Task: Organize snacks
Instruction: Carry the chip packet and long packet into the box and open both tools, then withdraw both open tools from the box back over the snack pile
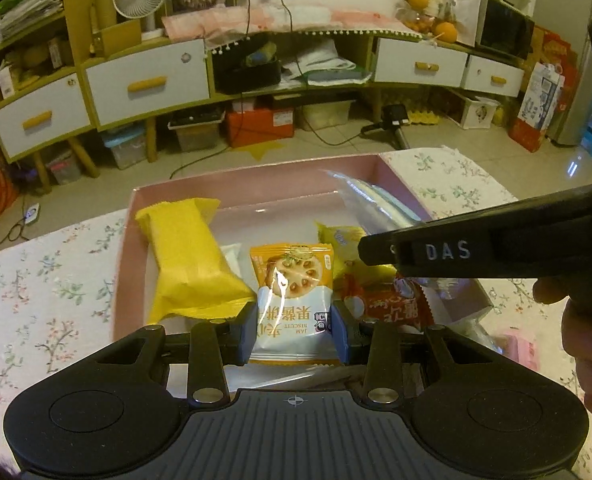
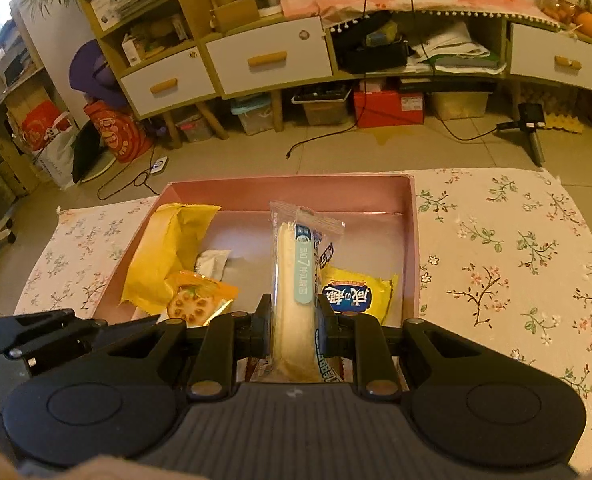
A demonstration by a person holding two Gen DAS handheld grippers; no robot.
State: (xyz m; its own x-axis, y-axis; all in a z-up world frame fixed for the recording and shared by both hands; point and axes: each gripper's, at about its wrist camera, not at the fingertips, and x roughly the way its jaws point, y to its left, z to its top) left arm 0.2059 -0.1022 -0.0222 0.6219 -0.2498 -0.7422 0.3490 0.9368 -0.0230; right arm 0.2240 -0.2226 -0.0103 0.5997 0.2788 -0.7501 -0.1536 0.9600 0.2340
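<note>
Left wrist view: left gripper (image 1: 295,330) pinching jam biscuit packet (image 1: 292,300) betw. blue pads, one each side of lower half; packet glossy foil-plastic, orange top w/ biscuit pic, white-blue bottom, flat pillow shape, crimped ends, print upside-down to cam. Held over near edge of pink box (image 1: 256,184) — shallow card tray, matte pink walls, pale floor. Inside box: large yellow pack (image 1: 188,260), crinkly, blocky, tilted vs left wall; small yellow pack (image 1: 346,246) behind biscuit; red wrapper (image 1: 388,302) w/ serrated edge, right of left gripper; clear crinkled film (image 1: 370,202) at far right. Right gripper's black body crossing in from right, "DAS" label. Box on floral tablecloth (image 1: 48,300), soft woven look. Right wrist view: right gripper (image 2: 295,330) clamped on long bread stick pack (image 2: 296,292) — pale soft roll in clear film, teal label strip, upright along finger axis, tip reaching over box (image 2: 288,190) middle. Jam biscuit packet (image 2: 198,300) visible at lower left over box, left gripper (image 2: 144,322) beside it. Yellow-blue chip pack (image 2: 356,294) flat on box floor, right side; large yellow pack (image 2: 164,256) left; small white sachet (image 2: 212,262) betw. them. Step (judged): both snacks gripped, placing into box pending. Next move prob. calls for lowering each into free floor — centre/rear strip for long pack, near-left gap for biscuit — then spreading fingers w/o crushing soft roll or snagging film; slippery foil may slide on release.
</note>
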